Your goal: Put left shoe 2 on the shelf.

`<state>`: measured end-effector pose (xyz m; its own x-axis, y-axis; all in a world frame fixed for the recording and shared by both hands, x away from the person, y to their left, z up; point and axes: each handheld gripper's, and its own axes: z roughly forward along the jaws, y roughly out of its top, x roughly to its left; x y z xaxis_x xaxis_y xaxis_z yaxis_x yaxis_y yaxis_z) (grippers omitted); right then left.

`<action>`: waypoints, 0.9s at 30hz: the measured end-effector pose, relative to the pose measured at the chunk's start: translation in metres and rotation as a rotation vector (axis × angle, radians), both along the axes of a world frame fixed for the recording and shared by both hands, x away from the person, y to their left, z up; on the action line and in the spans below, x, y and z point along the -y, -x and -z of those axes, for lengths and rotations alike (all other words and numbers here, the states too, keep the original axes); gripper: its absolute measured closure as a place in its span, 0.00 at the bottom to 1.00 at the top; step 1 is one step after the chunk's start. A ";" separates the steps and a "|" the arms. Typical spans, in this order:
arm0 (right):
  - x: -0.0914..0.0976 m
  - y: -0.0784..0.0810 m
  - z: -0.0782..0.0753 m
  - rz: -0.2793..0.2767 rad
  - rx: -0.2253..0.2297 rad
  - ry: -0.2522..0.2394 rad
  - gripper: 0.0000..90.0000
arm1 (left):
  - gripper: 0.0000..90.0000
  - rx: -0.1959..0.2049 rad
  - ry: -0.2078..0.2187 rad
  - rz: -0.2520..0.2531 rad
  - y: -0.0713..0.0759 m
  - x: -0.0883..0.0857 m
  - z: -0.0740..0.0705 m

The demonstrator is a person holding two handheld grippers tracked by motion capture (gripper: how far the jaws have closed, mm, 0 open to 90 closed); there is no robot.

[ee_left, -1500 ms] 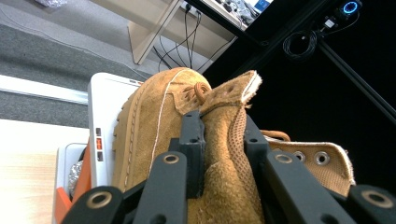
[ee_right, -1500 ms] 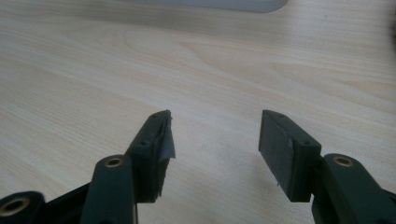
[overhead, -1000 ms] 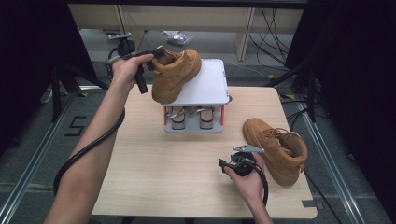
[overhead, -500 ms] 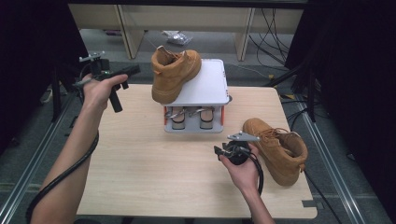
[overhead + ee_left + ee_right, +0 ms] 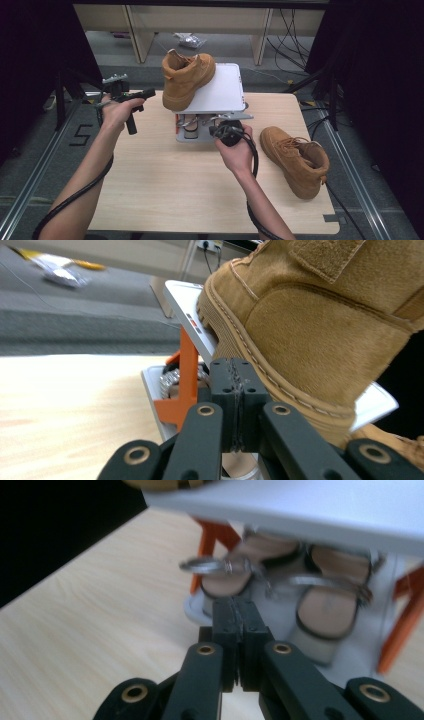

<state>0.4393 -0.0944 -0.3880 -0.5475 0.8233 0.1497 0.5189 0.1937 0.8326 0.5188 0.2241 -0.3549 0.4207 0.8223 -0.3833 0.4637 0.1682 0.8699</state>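
Note:
A tan boot (image 5: 187, 80) stands on the white shelf (image 5: 225, 92) of a small orange-legged stand at the back of the table. Its mate (image 5: 297, 160) lies on the table at the right. My left gripper (image 5: 150, 92) hovers left of the shelf boot, apart from it. Its jaws have just been closing and are shut on nothing. In the left gripper view those jaws (image 5: 235, 385) point at the boot's heel (image 5: 310, 325). My right gripper (image 5: 220, 131) is at the stand's front. Its jaws (image 5: 235, 615) have just been closing, are empty and shut, and face the sandals (image 5: 325, 610) under the shelf (image 5: 310, 510).
The wooden table (image 5: 165, 190) has bare room in front and to the left. Orange stand legs (image 5: 405, 625) flank the sandals. Metal rails run along both table sides, and cables and shelving lie on the floor behind.
My left gripper left the shelf boot, swung out left and sank, its jaws closing. My right gripper moved from beside the right boot up to the stand's front, its jaws closing.

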 end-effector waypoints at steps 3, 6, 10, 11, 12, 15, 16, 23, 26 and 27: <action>-0.012 -0.012 -0.008 -0.005 0.022 -0.016 1.00 | 0.99 -0.004 -0.019 0.002 -0.003 0.005 0.002; -0.024 -0.024 -0.014 -0.002 0.019 -0.030 1.00 | 0.99 -0.006 -0.024 0.002 -0.005 0.008 0.003; -0.039 -0.035 -0.017 -0.003 0.009 -0.046 1.00 | 0.99 -0.013 -0.047 0.016 -0.006 0.012 0.005; -0.041 -0.038 -0.017 -0.004 0.017 -0.044 1.00 | 0.99 -0.016 -0.043 0.026 -0.007 0.014 0.006; -0.045 -0.040 -0.018 0.002 0.011 -0.051 1.00 | 0.99 -0.017 -0.048 0.029 -0.007 0.015 0.006; -0.053 -0.045 -0.020 0.003 0.021 -0.046 1.00 | 0.99 -0.017 -0.045 0.030 -0.007 0.016 0.007; -0.053 -0.045 -0.020 0.003 0.021 -0.046 1.00 | 0.99 -0.017 -0.045 0.030 -0.007 0.016 0.007; -0.066 -0.053 -0.022 0.011 0.031 -0.059 1.00 | 1.00 -0.021 -0.051 0.045 -0.005 0.016 0.005; -0.068 -0.054 -0.022 0.016 0.036 -0.060 1.00 | 1.00 -0.027 -0.047 0.047 -0.004 0.015 0.005; -0.068 -0.054 -0.023 0.016 0.037 -0.060 1.00 | 1.00 -0.028 -0.045 0.048 -0.004 0.015 0.006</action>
